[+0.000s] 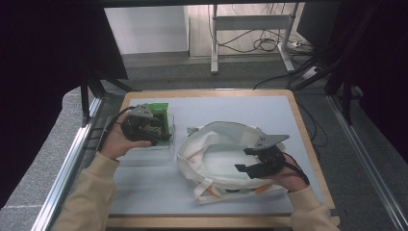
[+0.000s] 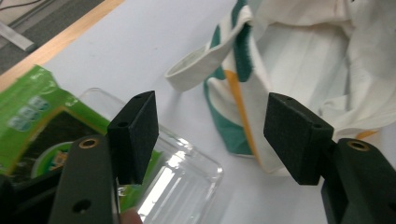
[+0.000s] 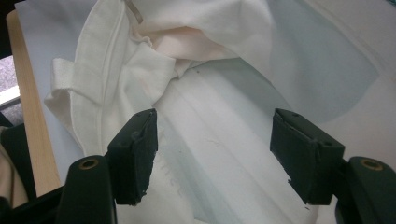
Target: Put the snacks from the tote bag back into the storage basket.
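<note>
Cream canvas, trimmed in green and orange, makes up the tote bag (image 1: 219, 154), which is spread open on the grey mat (image 1: 269, 108) right of centre. The left gripper (image 1: 153, 131) is held over the clear plastic tray (image 1: 156, 153) at the mat's left edge; its jaws are spread with nothing between them. A green snack packet (image 1: 159, 115) lies in that tray, partly covered by the gripper. The right gripper (image 1: 248, 160) is held over the bag's right side, jaws likewise parted and empty. Bare mat is left behind the bag and in front of the tray. The wooden table edge (image 1: 303, 130) runs close to the right hand. The bag's interior is hidden by folds, and the packet's print cannot be read.
</note>
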`<action>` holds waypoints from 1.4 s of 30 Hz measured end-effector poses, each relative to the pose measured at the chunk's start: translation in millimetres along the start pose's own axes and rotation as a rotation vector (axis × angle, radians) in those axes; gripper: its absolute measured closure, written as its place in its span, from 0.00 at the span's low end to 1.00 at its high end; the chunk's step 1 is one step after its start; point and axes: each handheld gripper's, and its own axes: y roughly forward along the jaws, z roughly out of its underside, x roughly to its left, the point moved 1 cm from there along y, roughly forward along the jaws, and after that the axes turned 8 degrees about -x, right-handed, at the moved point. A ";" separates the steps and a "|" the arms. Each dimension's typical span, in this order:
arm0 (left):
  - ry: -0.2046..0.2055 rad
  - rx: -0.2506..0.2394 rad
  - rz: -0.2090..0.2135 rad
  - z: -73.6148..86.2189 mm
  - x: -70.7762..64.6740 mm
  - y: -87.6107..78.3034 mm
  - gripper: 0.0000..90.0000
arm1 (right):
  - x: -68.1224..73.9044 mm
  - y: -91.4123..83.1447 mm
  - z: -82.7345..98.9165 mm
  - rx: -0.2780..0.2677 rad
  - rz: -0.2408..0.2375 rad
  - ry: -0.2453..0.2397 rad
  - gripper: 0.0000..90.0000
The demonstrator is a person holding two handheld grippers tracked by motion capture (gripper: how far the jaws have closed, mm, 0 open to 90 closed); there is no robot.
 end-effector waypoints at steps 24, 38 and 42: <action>-0.049 0.008 0.023 39.5 -45.1 7.0 0.38 | 1.3 1.6 -1.8 0.005 0.011 0.003 0.34; -0.071 -0.011 0.025 44.3 -42.3 6.6 0.37 | -2.3 -4.1 0.0 -0.025 0.032 0.012 0.34; -0.078 -0.012 0.020 44.6 -42.3 6.9 0.35 | -6.0 -9.3 -0.6 -0.054 0.037 0.028 0.34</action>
